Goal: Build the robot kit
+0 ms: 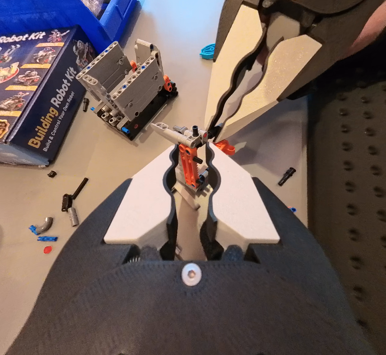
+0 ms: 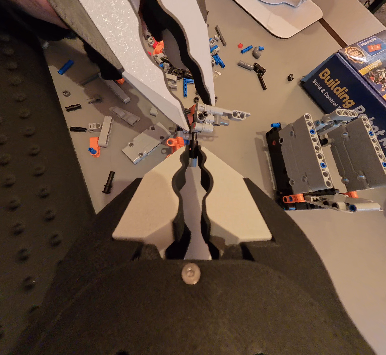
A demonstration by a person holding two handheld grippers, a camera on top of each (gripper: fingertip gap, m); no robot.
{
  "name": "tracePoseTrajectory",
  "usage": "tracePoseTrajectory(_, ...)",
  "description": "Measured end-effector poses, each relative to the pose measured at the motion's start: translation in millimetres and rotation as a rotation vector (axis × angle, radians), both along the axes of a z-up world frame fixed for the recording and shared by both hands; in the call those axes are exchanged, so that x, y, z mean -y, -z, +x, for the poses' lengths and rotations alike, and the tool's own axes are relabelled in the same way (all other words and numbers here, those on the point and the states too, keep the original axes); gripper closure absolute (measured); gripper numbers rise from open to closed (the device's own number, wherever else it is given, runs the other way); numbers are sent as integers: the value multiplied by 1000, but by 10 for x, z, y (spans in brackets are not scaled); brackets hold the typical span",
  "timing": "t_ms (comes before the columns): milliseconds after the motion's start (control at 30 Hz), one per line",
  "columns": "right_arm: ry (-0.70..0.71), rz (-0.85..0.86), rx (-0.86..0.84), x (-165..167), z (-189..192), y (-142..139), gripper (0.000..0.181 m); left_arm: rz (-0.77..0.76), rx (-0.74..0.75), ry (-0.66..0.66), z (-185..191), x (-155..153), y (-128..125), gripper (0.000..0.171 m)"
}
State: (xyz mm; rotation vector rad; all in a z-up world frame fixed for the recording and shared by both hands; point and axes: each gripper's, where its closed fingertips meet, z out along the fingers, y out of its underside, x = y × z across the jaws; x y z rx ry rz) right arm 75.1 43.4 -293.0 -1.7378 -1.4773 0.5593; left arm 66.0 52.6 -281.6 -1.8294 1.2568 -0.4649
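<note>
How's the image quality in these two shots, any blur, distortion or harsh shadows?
Left wrist view: warm light, fisheye bending at the edges, blue bin slightly soft, small assembly sharp. Right wrist view: same bending, dark near the left edge, soft shadows under the loose parts.

Orange-and-grey brick assembly (image 1: 189,157), white-fingered black grippers, blue bin (image 1: 62,10), navy box (image 1: 35,86)
</note>
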Motion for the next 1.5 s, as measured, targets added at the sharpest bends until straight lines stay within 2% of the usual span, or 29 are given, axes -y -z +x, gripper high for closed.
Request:
tracePoseTrajectory(400, 25, 15, 102, -4, 8, 90, 177, 236, -181, -35, 31, 13, -2, 150)
tracePoseTrajectory(533, 31, -5, 88, -4, 2, 76, 177, 262, -211, -41, 15, 3, -1, 150)
tracePoseTrajectory(867, -23, -338, -281, 27, -11, -217, 176, 92, -2, -35, -12, -31, -88, 153)
tracePoseTrajectory(1067, -39, -378, -336, 43, -10, -282, 177, 49, 61, -22, -1, -21, -119, 153)
tracePoseTrajectory(1500, -13, -181, -109, 58, -8, -111, 178, 166, -105, -47, -1, -24, 6, 154)
